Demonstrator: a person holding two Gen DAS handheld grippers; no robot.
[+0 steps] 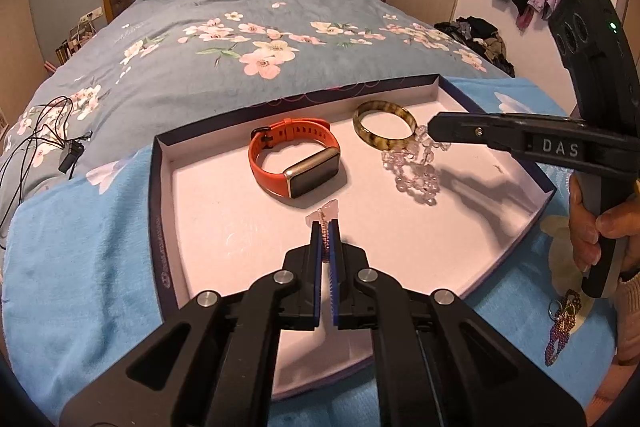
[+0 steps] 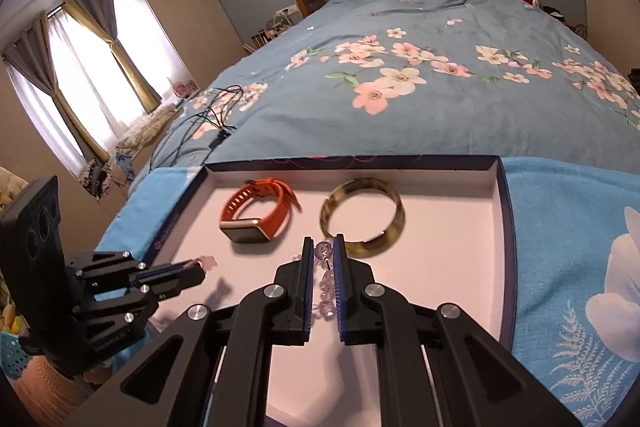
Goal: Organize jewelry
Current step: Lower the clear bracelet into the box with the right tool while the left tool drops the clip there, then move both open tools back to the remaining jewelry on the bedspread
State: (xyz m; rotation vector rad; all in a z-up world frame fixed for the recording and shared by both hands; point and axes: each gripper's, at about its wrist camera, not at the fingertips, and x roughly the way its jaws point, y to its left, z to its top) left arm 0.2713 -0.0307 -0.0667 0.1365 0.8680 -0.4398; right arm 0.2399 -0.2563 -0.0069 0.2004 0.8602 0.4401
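A shallow white box tray (image 1: 208, 219) with a dark rim (image 2: 505, 251) lies on the bed. In it lie an orange watch (image 1: 296, 163) (image 2: 256, 215) and a mottled bangle (image 1: 385, 125) (image 2: 362, 221). My left gripper (image 1: 326, 227) is shut on a thin chain with a pink stone pendant (image 1: 329, 209), low over the tray's near middle; it also shows in the right wrist view (image 2: 196, 269). My right gripper (image 2: 323, 247) is shut on a clear pink bead bracelet (image 2: 325, 275), which hangs onto the tray by the bangle (image 1: 416, 171); the gripper shows from the side (image 1: 434, 127).
A light blue blanket (image 1: 80, 267) lies under the tray on the floral duvet (image 1: 240, 39). A purple bead chain with a ring (image 1: 562, 323) lies on the blanket right of the tray. Black cables (image 1: 44, 139) lie on the duvet at left.
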